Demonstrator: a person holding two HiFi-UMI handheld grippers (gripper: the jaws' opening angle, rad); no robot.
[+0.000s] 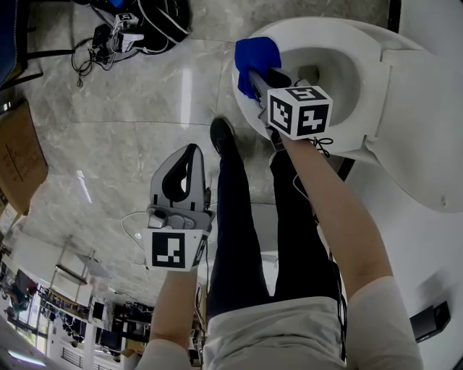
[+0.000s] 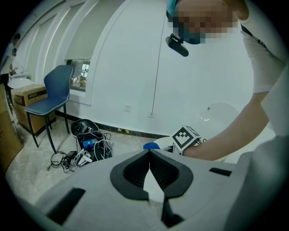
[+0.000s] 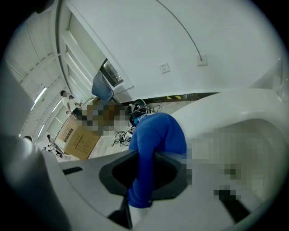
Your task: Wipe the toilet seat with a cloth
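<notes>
Clamping cloth (image 1: 257, 52), right gripper (image 1: 255, 75) overhangs toilet seat (image 1: 365, 45); cables (image 1: 153, 22) lie well apart.

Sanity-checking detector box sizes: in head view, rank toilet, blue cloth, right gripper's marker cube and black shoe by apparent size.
1. toilet
2. marker cube and blue cloth: alike, cube nearer camera, unranked
3. black shoe

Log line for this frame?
right tool: shut on blue cloth | cloth: at white toilet seat rim | left tool: shut, empty, off seat
</notes>
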